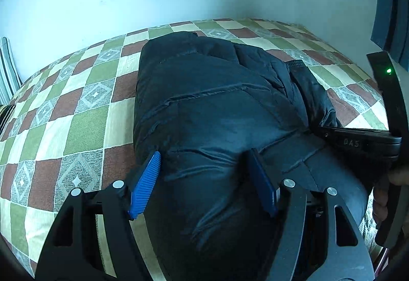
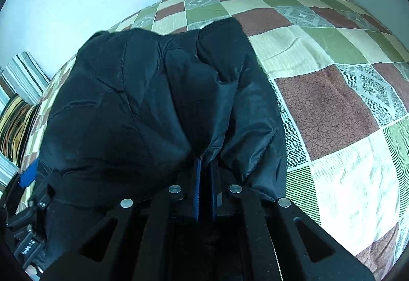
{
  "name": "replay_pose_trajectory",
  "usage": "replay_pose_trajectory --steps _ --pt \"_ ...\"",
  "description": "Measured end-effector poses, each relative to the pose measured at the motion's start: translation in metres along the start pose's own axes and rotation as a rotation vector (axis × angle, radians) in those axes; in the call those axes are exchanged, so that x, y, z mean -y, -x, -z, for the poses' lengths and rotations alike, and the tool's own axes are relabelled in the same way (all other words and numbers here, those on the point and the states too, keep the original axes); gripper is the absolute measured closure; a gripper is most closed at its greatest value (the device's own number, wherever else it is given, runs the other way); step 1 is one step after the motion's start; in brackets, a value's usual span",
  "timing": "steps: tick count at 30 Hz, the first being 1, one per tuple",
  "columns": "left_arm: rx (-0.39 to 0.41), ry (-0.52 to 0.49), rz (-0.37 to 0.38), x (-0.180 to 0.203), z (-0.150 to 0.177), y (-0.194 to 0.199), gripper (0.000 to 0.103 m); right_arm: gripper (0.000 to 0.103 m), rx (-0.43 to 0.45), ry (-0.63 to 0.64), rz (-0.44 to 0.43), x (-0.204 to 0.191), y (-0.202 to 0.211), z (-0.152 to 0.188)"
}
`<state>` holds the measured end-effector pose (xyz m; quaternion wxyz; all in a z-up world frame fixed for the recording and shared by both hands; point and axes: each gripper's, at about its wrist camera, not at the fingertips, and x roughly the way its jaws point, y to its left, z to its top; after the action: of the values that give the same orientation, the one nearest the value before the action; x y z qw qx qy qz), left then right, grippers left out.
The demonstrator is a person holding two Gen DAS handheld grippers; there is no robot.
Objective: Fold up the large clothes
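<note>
- Pillows (image 2: 18, 107), striped, are stacked at about nine o'clock in the right wrist view, at the far left edge of the bed (image 1: 76, 112), which wears a checked cover of green, brown and cream.
- The jacket (image 1: 204, 107), dark and puffy, lies in the middle of the bed as a bundled stack, with a sleeve or edge spilling out at about three o'clock (quilted seams run across it). It looks already folded at least once; I judge the task well along, with squaring the bundle, or perhaps one more fold, still to do.
- The left hand-held gripper (image 1: 204, 183) has its blue pads spread wide on either side of a thick roll of the jacket at six o'clock; whether they press it or merely straddle it I cannot tell.
- The right hand-held gripper (image 2: 205, 189) is clamped tight, with a pinch of jacket fabric caught between its pads.
- Writing: the letters "DAS" show on the right gripper's dark body at three o'clock in the left wrist view; beside it glows a small green light (image 1: 389, 70). Nothing else is readable.
</note>
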<state>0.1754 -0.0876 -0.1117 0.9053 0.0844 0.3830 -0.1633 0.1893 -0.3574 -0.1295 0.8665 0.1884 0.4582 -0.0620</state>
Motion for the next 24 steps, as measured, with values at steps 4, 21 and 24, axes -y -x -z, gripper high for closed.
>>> replay_pose_trajectory --steps 4,21,24 --pt "-0.001 0.010 0.002 -0.004 0.002 0.001 0.034 0.095 0.036 -0.023 0.005 -0.001 0.024 0.001" --pt "0.012 -0.011 -0.006 0.001 0.004 0.000 0.034 0.097 -0.015 0.126 0.015 -0.022 0.043 0.055" --pt "0.020 -0.020 -0.006 0.001 0.006 -0.001 0.034 0.097 -0.013 0.108 0.001 -0.019 0.034 0.061"
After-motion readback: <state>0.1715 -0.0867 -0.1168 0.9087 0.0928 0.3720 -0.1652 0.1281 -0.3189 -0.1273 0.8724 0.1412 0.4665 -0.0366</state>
